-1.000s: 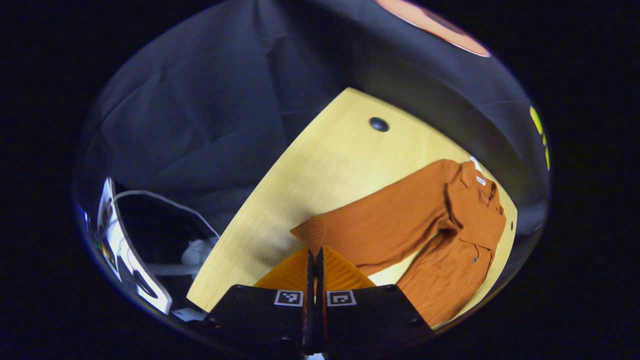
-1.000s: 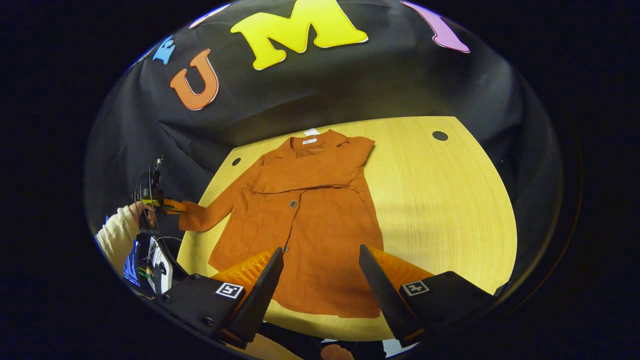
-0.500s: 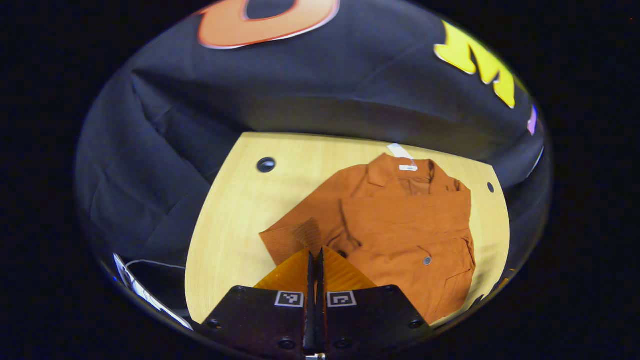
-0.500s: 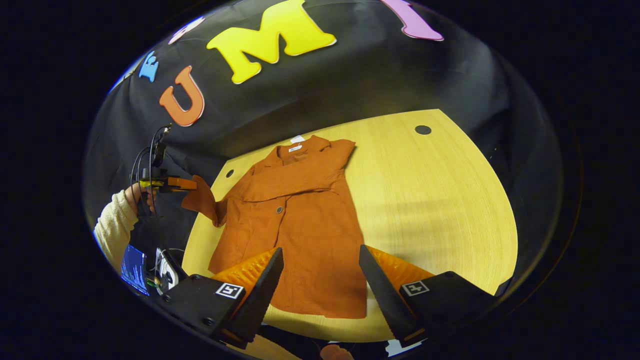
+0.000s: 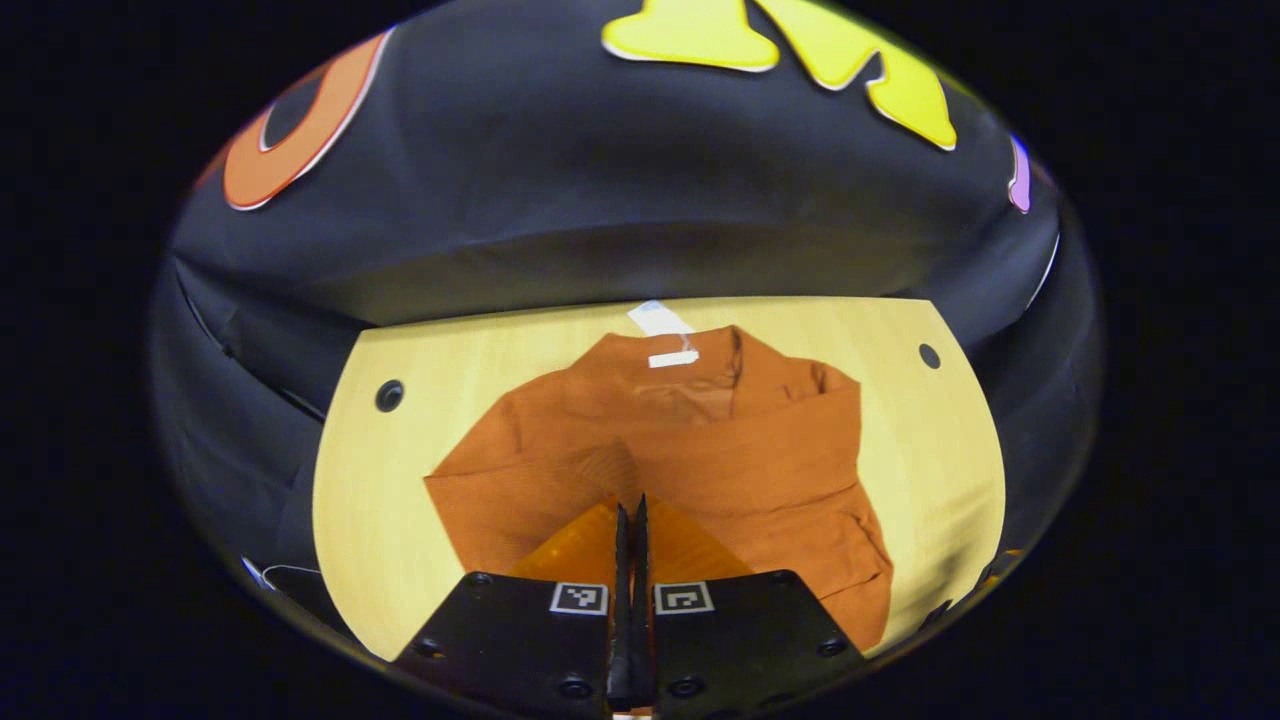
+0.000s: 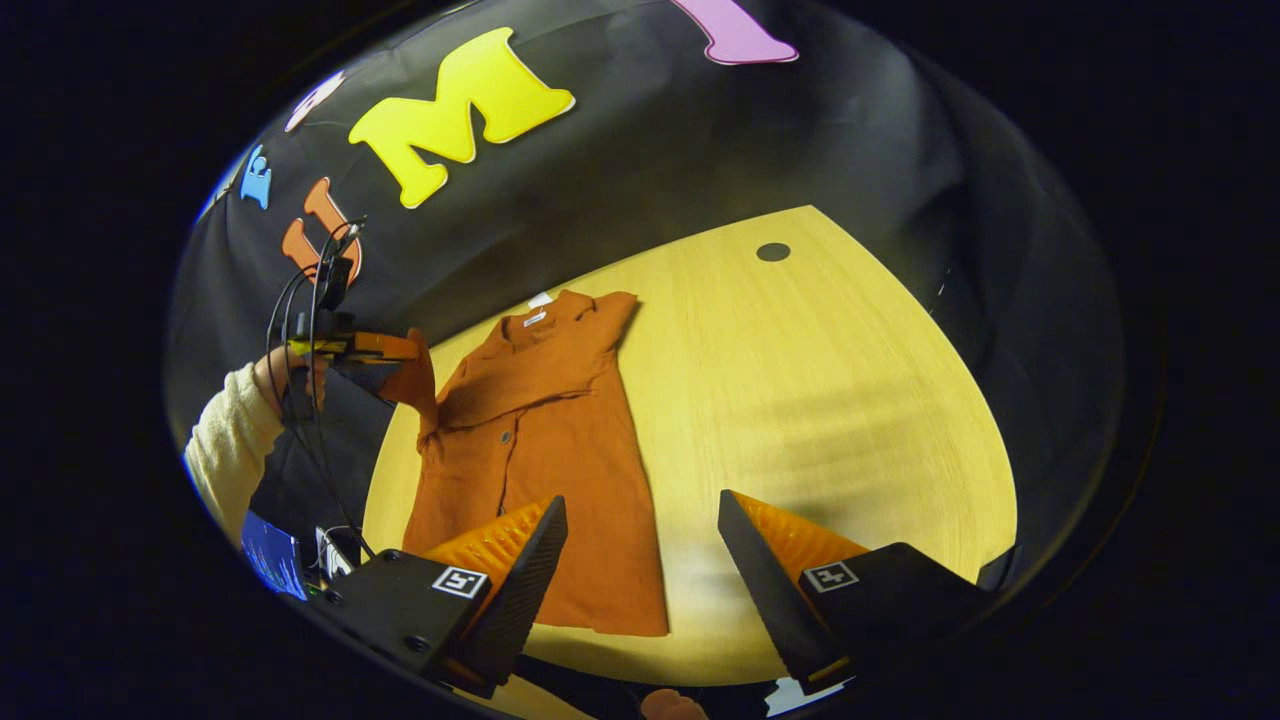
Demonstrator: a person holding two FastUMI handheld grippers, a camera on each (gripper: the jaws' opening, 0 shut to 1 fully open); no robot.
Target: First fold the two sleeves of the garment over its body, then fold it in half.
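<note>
An orange button-front garment (image 6: 540,450) lies flat on the yellow wooden table (image 6: 820,380), collar at the far side. One sleeve (image 5: 770,430) lies folded across the chest. My left gripper (image 5: 630,505) is shut on the cuff of the other sleeve (image 5: 520,480), which runs from the shoulder up to the fingertips. In the right gripper view the left gripper (image 6: 370,347) holds that cuff (image 6: 412,378) lifted above the garment's left edge. My right gripper (image 6: 640,498) is open with nothing between its fingers, hovering over the table beside the hem.
A hand in a cream sleeve (image 6: 225,450) holds the left gripper, with cables (image 6: 310,290) trailing from it. Round holes (image 6: 772,251) (image 5: 389,396) mark the far tabletop. A lit screen (image 6: 268,555) sits beyond the table's left edge. Black cloth rises behind the table.
My left gripper has lifted the sleeve cuff off the table's side and carried it inward over the garment's body. My right gripper stayed open and turned right, so the garment sits farther left.
</note>
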